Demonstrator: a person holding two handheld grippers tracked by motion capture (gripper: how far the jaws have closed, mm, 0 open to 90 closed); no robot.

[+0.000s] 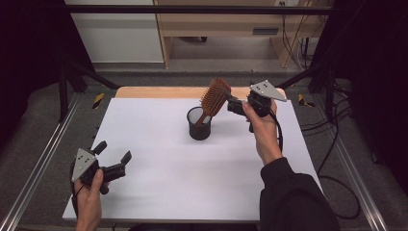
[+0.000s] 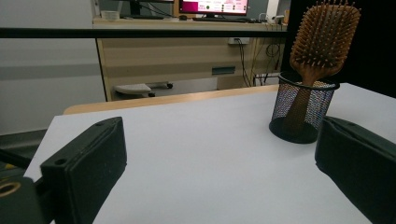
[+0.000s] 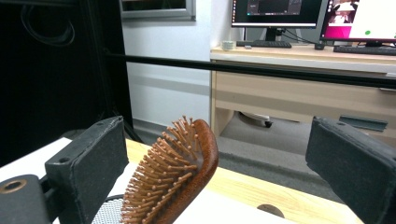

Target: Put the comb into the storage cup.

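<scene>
Right gripper point(image 1: 230, 99): we see it held raised over the far side of the white table point(image 1: 159, 183), with its two black jaws spread wide and nothing clamped between them. In the right gripper view, we find the brown wooden paddle hairbrush point(image 3: 175, 177) in the gap between the jaws, closer to the jaw at the left of that view; we cannot tell whether it touches that pad, and the other jaw stands well apart from it.

In the high view, we locate the hairbrush just to the left of the right gripper, with its bristled oval head tilted up and toward that gripper. Its handle stands inside the black round wire-mesh cup point(image 1: 199, 124), which sits upright on the table below and to the left of the right gripper.

Left gripper point(image 1: 115, 156): we see it held low over the near left part of the table, released, jaws apart with bare table between them. From the left gripper view, the cup and hairbrush lie ahead of it and toward its right-hand jaw, well apart from both pads.
</scene>
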